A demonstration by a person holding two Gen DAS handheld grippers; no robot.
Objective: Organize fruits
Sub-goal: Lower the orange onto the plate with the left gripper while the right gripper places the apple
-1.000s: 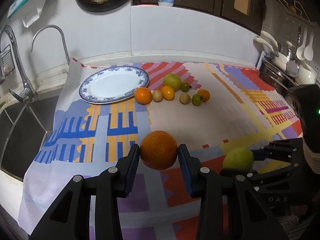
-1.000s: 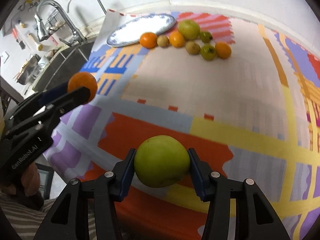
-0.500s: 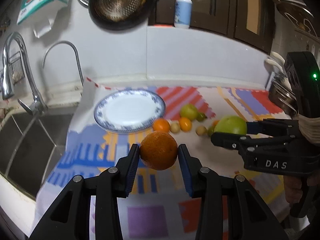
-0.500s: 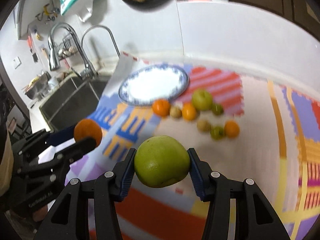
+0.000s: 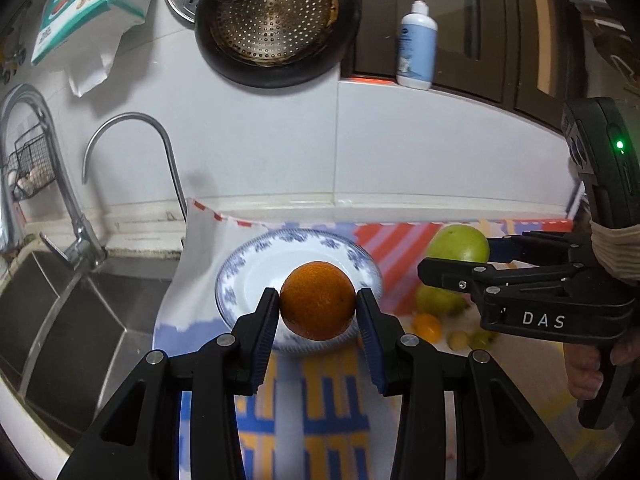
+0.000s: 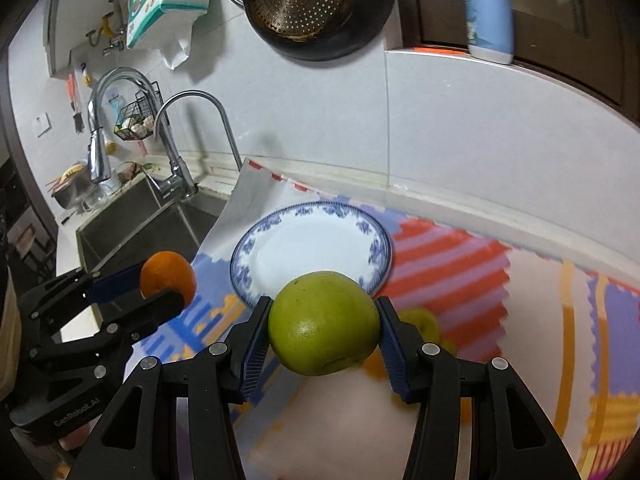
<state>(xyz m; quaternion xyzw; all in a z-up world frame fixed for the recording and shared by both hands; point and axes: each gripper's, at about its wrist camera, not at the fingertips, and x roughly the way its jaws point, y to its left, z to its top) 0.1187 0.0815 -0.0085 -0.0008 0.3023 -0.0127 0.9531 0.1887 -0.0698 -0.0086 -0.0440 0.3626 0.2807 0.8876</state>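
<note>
Only right wrist view shows right gripper (image 6: 324, 326) clamping apple (image 6: 323, 323); left gripper (image 5: 317, 306) clamps orange (image 5: 317, 300).

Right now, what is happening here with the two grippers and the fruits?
A person holds a gripper in each hand. The left gripper is shut on an orange, and the right gripper is shut on a green apple. Both fruits are in the air near the blue-and-white plate, which has nothing on it yet. Several smaller fruits lie on the colourful cloth beside the plate.
</note>
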